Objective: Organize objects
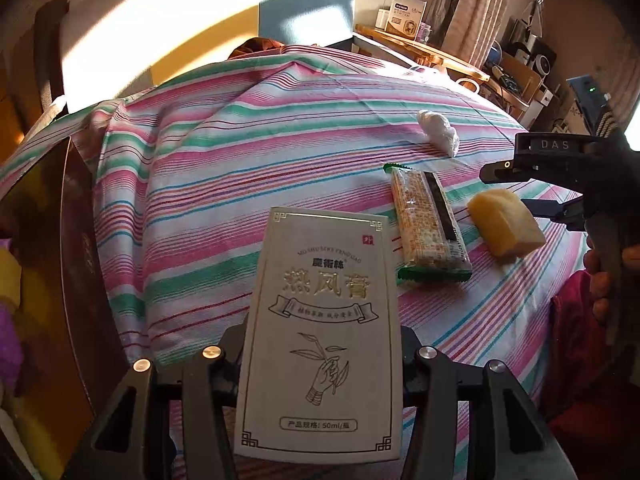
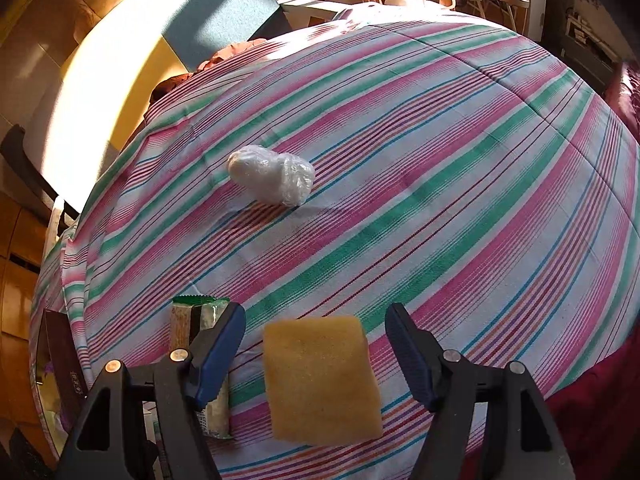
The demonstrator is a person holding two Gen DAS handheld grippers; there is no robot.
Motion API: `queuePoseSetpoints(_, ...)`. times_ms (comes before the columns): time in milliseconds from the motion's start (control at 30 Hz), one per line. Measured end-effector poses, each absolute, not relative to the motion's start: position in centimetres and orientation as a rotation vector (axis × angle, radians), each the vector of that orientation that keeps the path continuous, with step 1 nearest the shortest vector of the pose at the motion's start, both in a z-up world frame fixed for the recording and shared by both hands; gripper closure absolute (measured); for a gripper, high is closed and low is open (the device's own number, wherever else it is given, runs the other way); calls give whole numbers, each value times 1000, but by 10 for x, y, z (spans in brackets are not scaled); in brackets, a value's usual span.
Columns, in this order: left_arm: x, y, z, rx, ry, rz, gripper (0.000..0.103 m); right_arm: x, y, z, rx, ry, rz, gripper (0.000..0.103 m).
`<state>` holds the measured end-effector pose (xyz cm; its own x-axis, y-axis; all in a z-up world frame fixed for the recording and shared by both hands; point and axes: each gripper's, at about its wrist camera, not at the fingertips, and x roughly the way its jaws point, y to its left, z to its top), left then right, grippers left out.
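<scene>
A white carton (image 1: 320, 332) printed with gold Chinese lettering and a line drawing of a hand holding a sprig stands upright between the fingers of the left gripper (image 1: 322, 344), which are closed narrowly on its two side edges, nearest the left wrist camera. Just beyond it, to the right, a green-ended snack bar wrapper (image 1: 428, 224) lies lengthwise on the striped bedsheet (image 1: 240, 184), with a yellow sponge block (image 1: 506, 222) just beside it farther right.

From the right wrist, the right gripper (image 2: 316, 344) hangs over that sponge (image 2: 320, 380) with its blue-padded fingers (image 2: 216, 356) spread wide, one on each side of the block and neither touching it; the sponge rests flat on the sheet (image 2: 440, 160). The left finger overlaps the snack bar (image 2: 200, 320), which lies just left of the sponge. In the left wrist view the same gripper (image 1: 532, 188) reaches in from the right edge, a person's hand (image 1: 608, 276) wrapped round its handle.

Farther off, near the middle of the bed, a small white bundle in clear plastic film (image 2: 272, 178) lies alone, well apart from the other items. A dark box (image 1: 76, 264) sits at the bed's left edge. Beyond the bed, sunlight falls on a pale headboard, and a wooden shelf (image 1: 420, 46) with a boxed product stands at the far right under a curtained window.
</scene>
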<state>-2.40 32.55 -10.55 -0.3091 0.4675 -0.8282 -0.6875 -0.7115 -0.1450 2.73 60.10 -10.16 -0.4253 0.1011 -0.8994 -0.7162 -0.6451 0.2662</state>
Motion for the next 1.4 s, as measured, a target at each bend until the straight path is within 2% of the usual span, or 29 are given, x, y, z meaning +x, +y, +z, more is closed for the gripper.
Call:
queuePoseSetpoints(367,-30,258,-42,-1110,107,2165,51,18,588,-114,-1417,784,2057,26)
queuePoseSetpoints(467,-54,224,-33,-1149,10,2226,51,16,584,-115,-1451,730,2041,39)
queuePoseSetpoints(500,-64,212,-32,-1169,-28,2245,51,16,582,-115,-1456,708,2035,48)
queuePoseSetpoints(667,-122,160,-38,-1275,-195,2333,51,13,579,-115,-1486,628,2033,49)
queuePoseSetpoints(833,-169,137,-50,-1338,-256,2383,51,13,579,-114,-1493,606,2033,49)
queuePoseSetpoints(1033,-209,140,-78,-1440,-265,2408,50,15,581,-113,-1494,601,2034,49)
queuePoseSetpoints(1200,-231,143,-98,-1467,-191,2473,51,16,582,-113,-1504,573,2031,49)
queuePoseSetpoints(1333,-234,145,-96,-1455,-147,2483,41,17,584,-112,-1508,566,2031,49)
queuePoseSetpoints(1400,-228,142,-90,-1431,-143,2501,41,18,585,-112,-1508,562,2031,49)
